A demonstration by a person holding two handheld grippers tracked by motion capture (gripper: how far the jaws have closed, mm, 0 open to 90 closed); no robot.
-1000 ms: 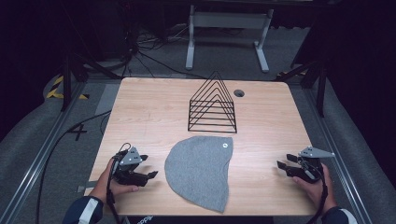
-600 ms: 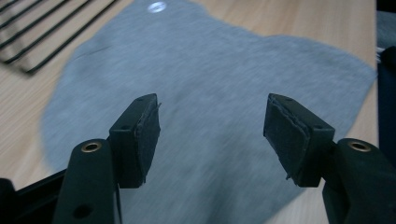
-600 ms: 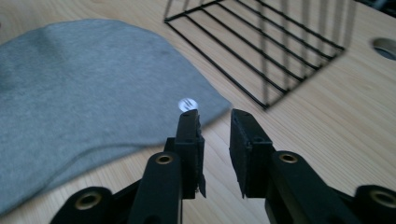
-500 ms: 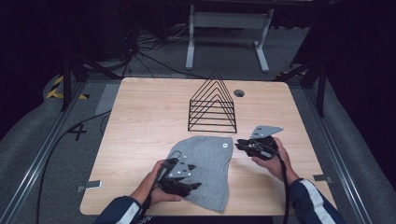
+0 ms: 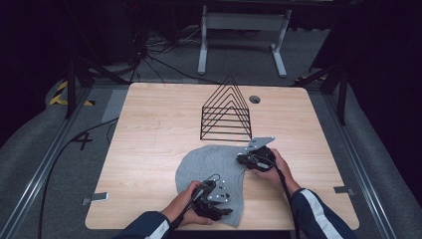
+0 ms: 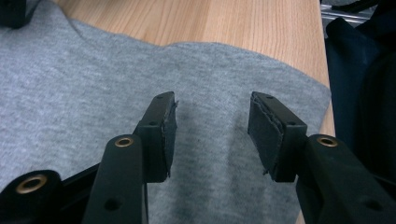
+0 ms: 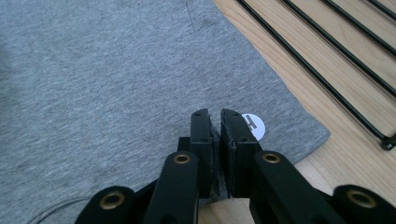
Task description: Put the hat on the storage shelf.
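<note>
Wooden table [image 5: 149,149] had wide bare room on its left half and along the far edge; right strip past the right hand also bare; near edge crowded by both forearms; grey fabric piece [image 5: 211,164] lay flat at centre-near part of the table, its near edge reaching close to the table's front edge, its far edge just short of the black wire rack [image 5: 226,112]; rack stood upright behind the cloth, near but apart from it, with a small round hole [image 5: 255,99] in the tabletop beyond its right side; left gripper [image 5: 215,199] sat over the cloth's near edge, hand behind it coming in from bottom, forearm angled right; in the left gripper view its jaws stood wide apart with only cloth [image 6: 93,93] under the gap, nothing between them, cloth edge and bare wood ahead; right gripper [image 5: 249,159] lay at the cloth's right corner, hand wrapped round it, pointing left; in the right gripper view the jaws were nearly together, narrow slit left, a bit of grey cloth [image 7: 93,70] edge pinched low between them; small white round tag [image 7: 254,125] just beside the right jaw tip; rack wires [image 7: 327,60] ran off to the right on bare wood
</note>
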